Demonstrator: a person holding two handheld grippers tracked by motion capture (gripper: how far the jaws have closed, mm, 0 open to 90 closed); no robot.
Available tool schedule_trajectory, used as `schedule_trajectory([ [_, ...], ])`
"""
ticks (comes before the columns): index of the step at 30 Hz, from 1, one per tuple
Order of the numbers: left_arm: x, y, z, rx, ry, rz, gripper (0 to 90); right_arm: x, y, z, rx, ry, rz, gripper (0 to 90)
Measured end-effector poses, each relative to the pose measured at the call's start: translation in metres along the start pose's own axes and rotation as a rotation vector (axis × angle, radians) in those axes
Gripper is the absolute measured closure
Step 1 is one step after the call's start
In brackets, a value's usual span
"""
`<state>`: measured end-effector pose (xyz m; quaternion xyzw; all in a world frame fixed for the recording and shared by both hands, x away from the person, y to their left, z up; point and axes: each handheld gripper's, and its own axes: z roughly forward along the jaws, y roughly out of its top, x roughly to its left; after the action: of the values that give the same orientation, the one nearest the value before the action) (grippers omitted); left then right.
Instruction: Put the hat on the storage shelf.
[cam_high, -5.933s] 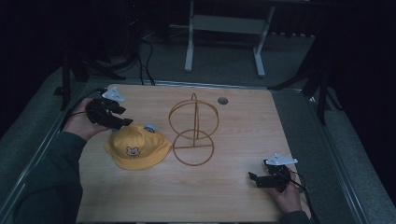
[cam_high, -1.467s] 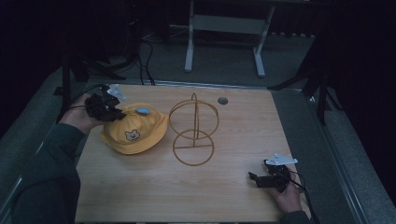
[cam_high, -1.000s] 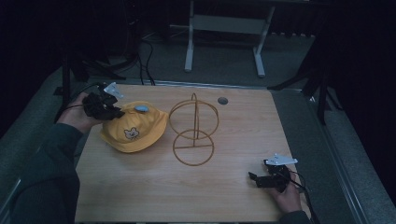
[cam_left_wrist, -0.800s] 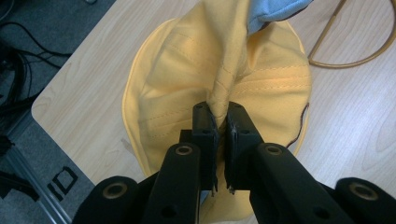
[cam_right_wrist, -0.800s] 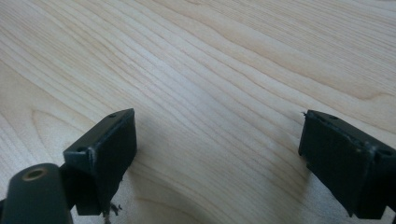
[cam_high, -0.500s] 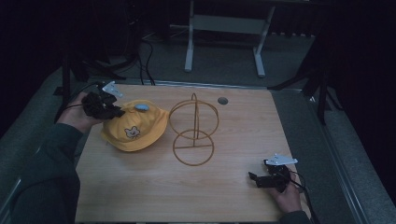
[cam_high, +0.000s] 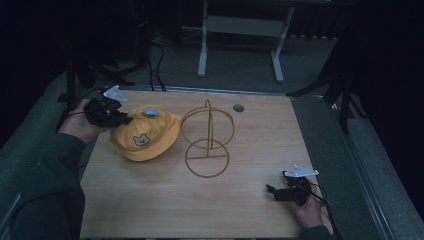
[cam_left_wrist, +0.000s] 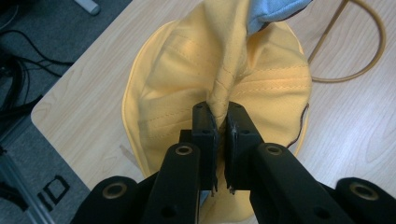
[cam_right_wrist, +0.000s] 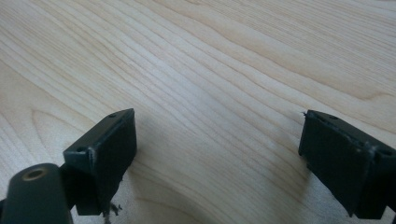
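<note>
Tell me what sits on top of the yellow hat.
A small light-blue patch sits at the crown of the yellow hat, beside the fold that the left claw pinches. A bear face is on its front. Whatever lies under the hat is covered.

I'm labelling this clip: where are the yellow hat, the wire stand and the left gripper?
yellow hat (cam_high: 150, 145), high view, crown.
wire stand (cam_high: 207, 172), high view, base ring.
left gripper (cam_left_wrist: 221, 122), left gripper view, between its fingertips.

matt yellow cloth hat (cam_left_wrist: 187, 60), thin wire stand (cam_high: 207, 140), pale wood-grain table (cam_right_wrist: 224, 60)
</note>
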<state>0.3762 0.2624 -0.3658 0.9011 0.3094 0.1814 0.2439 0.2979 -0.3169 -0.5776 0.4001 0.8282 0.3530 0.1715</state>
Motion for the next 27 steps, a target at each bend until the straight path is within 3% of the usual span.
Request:
schedule_trajectory([
  [27, 0.005, -0.004, -0.015, -0.075, -0.012, -0.034, 84.0, 0.000, 0.000, 0.000, 0.000, 0.000, 0.000, 11.2],
])
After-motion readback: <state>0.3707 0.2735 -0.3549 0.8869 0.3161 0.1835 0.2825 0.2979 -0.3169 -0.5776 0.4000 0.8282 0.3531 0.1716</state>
